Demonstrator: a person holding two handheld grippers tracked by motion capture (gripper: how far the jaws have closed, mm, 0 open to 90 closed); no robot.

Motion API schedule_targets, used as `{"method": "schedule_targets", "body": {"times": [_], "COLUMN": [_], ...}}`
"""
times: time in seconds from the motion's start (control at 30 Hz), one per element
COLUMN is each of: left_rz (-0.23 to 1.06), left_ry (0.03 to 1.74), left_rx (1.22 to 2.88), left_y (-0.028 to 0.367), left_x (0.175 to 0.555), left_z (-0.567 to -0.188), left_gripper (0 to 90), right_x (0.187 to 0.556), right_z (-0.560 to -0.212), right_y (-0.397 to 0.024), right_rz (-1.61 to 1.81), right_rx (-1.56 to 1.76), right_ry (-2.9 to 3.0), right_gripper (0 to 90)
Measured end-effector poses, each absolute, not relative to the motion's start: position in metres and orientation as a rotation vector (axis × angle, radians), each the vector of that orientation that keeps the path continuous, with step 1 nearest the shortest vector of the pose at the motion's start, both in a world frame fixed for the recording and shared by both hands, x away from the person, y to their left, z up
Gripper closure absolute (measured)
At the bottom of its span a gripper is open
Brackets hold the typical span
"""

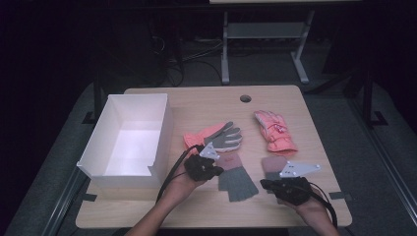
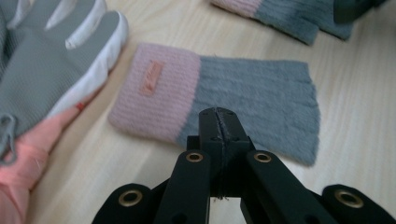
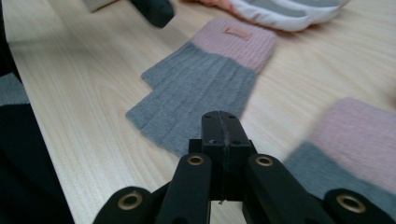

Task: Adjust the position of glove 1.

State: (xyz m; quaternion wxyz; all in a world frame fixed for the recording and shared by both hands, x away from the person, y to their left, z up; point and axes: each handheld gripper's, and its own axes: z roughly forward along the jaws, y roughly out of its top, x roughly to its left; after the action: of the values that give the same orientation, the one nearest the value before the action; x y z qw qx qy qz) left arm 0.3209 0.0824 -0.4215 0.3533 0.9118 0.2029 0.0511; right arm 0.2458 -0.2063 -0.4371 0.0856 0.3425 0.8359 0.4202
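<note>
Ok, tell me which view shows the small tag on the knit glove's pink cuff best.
The left gripper view: the tag sits close and sharp on the pink cuff. The right gripper view shows it far and small; in the high view it is too small to make out.

Right gripper (image 3: 219,122): two black jaws pressed together, nothing between, raised over pale wood worktop (image 3: 84,93). Grey knit mitt with pink cuff (image 3: 205,79): flat on worktop just beyond jaws, small label on cuff. Second grey-and-pink knit mitt (image 3: 350,149): blurred, beside jaws, apart from first. White-and-grey glove (image 3: 289,11): beyond pink cuff. Dark gripper part (image 3: 154,10): farther off.
</note>
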Motion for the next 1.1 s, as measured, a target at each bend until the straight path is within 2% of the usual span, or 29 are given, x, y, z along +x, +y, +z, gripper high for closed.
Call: {"method": "schedule_targets", "body": {"times": [0.4, 0.73, 0.77, 1.1], "left_rz": [0.166, 0.172, 0.197, 0.158], "left_ry": [0.529, 0.564, 0.554, 0.598], "left_rx": [2.353, 2.376, 2.419, 2.426], "left_y": [0.074, 0.057, 0.053, 0.065], "left_x": [0.34, 0.362, 0.365, 0.359], "left_z": [-0.421, -0.44, -0.444, -0.447], "left_gripper": [89.7, 89.7, 89.7, 89.8], "right_x": [0.246, 0.249, 0.251, 0.255], "right_z": [-0.447, -0.458, -0.46, -0.46], "right_y": [-0.171, -0.153, -0.15, -0.157], "right_rz": [1.167, 1.081, 1.07, 1.038], "right_rx": [0.909, 0.871, 0.865, 0.887], "right_ry": [2.605, 2.686, 2.706, 2.692], "right_gripper": [90.0, 90.0, 90.0, 90.0]}}
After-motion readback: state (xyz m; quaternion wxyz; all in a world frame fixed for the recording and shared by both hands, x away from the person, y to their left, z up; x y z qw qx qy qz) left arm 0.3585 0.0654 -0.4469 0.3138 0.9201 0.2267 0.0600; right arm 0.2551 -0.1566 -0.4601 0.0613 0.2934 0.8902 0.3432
